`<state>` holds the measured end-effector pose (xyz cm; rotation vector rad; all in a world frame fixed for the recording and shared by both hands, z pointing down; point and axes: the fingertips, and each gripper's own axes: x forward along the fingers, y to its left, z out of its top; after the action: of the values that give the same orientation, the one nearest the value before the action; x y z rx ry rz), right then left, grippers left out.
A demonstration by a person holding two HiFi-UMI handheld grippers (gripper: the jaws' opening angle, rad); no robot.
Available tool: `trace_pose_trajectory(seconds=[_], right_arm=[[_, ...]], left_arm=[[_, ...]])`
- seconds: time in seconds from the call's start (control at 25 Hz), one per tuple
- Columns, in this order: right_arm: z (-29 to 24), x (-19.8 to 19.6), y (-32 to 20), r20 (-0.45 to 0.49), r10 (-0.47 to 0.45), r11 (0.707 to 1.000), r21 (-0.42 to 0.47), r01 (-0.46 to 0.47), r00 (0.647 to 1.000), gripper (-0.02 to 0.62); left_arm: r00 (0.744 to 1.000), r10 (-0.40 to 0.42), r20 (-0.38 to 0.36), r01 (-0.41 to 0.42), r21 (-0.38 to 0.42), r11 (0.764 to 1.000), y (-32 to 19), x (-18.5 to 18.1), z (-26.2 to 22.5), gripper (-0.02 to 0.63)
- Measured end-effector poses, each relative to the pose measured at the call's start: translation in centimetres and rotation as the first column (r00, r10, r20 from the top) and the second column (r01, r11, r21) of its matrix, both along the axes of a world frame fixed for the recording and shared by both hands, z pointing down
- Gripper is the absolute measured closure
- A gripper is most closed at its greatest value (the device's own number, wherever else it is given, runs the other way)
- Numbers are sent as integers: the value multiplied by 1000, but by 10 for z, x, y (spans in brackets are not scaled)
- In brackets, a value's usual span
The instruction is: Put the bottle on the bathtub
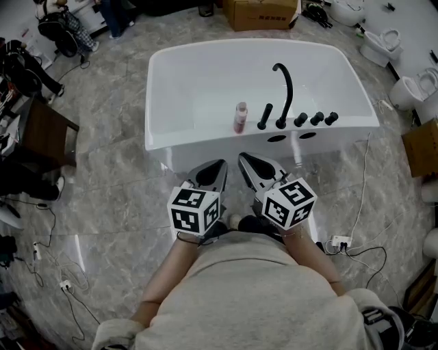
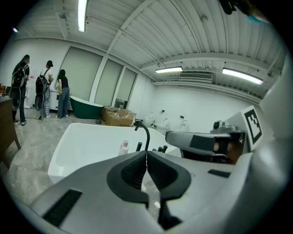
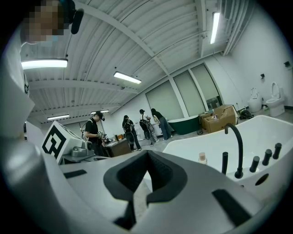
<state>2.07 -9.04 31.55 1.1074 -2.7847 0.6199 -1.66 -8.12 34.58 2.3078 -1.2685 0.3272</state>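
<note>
A small pink bottle (image 1: 240,117) stands upright on the near rim of the white bathtub (image 1: 171,65), just left of the black faucet (image 1: 284,92). It also shows as the bottle (image 2: 124,147) and as the bottle (image 3: 202,158) in the gripper views. My left gripper (image 1: 220,166) and right gripper (image 1: 242,160) are held side by side in front of the tub, below the rim. Both are shut with nothing between their jaws, well apart from the bottle.
Black tap handles (image 1: 316,119) line the rim right of the faucet. A cardboard box (image 1: 262,12) lies beyond the tub, toilets (image 1: 383,44) stand at the right, cables (image 1: 356,243) run over the marble floor. People (image 2: 45,94) stand far off near a green tub (image 2: 87,107).
</note>
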Motion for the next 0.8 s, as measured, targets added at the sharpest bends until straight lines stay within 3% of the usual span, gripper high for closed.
trace_pose_trajectory(seconds=[0.8], right_arm=[[-3,-8,20,36,-21,999,-25,22,999,597]], left_arm=[[1000,20,-9,-20,9,1000,7,3,-9,597]])
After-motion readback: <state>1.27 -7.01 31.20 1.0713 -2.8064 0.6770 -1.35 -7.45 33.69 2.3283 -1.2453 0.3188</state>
